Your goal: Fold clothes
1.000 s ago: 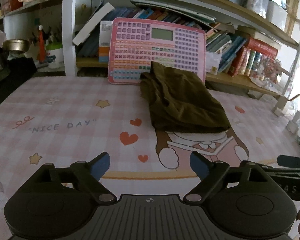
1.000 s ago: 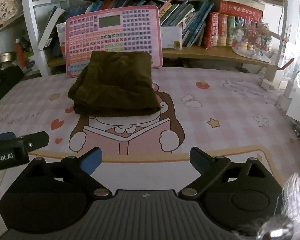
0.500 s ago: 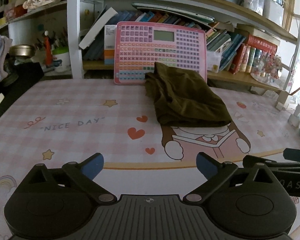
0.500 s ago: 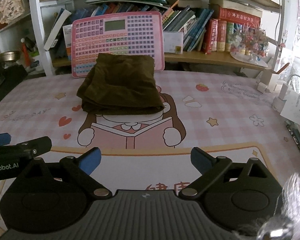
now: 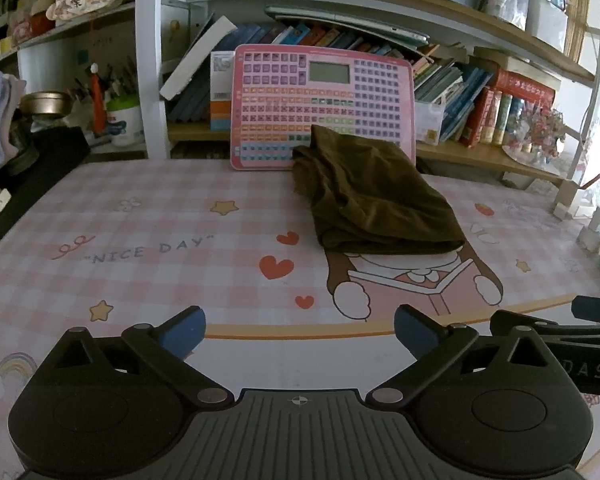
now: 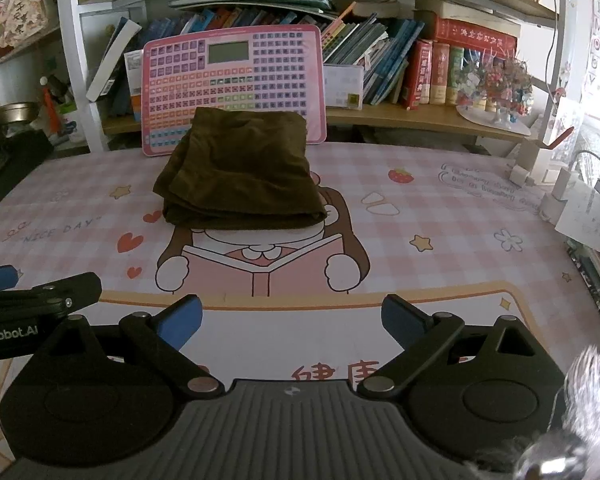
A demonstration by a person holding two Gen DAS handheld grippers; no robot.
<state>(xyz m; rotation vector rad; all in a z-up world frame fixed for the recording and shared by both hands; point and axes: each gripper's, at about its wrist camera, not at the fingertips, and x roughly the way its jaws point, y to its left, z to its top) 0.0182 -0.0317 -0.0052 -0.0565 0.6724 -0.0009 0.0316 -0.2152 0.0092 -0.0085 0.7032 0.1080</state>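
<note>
Ahead of your grippers, the table (image 6: 440, 216) wears a pink checked mat printed with hearts, stars and "NICE DAY". A folded olive-brown garment (image 6: 240, 176) lies on it, far side, its rear edge against the pink keyboard toy (image 6: 236, 80) standing upright behind.

Folded brown cloth (image 6: 242, 178) on mat (image 6: 440, 240) (fingers (image 6: 400, 318) apart)

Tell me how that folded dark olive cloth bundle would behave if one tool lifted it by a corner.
The folded dark olive cloth bundle would probably go floppy: its soft, creased layers sag at the edges. The stacked folds look loose on the left side, so they would likely fall open. On the smooth pink checked mat it may slide rather than roll.
</note>
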